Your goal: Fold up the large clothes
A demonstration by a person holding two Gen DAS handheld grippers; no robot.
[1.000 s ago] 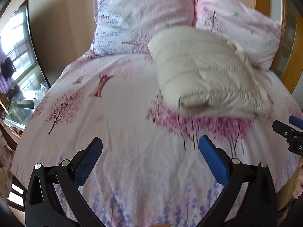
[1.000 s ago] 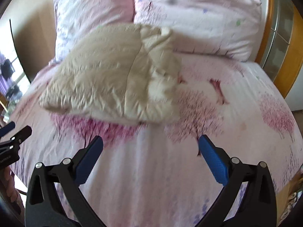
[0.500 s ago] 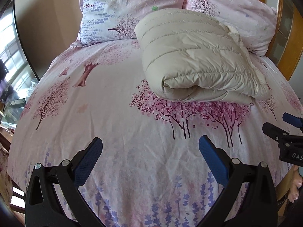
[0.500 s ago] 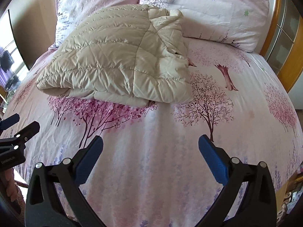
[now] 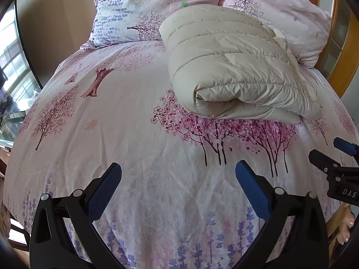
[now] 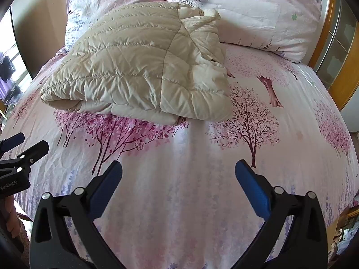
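A cream quilted down jacket (image 5: 233,67) lies folded into a thick bundle on the pink tree-print bed cover (image 5: 125,121), its far edge against the pillows. It also shows in the right wrist view (image 6: 139,67). My left gripper (image 5: 178,171) is open and empty, over the bed's near end, well short of the jacket. My right gripper (image 6: 178,171) is open and empty, also short of the jacket. The right gripper shows at the right edge of the left wrist view (image 5: 332,157); the left gripper shows at the left edge of the right wrist view (image 6: 20,145).
Two floral pillows (image 5: 152,6) (image 6: 251,13) stand at the head of the bed. A wooden frame (image 6: 341,62) runs along the right side. A window and glass furniture (image 5: 11,83) are at the left.
Both grippers have pulled back from the jacket toward the foot of the bed and steadied; the view was blurred a second ago. The jacket lies still. Both stay open.
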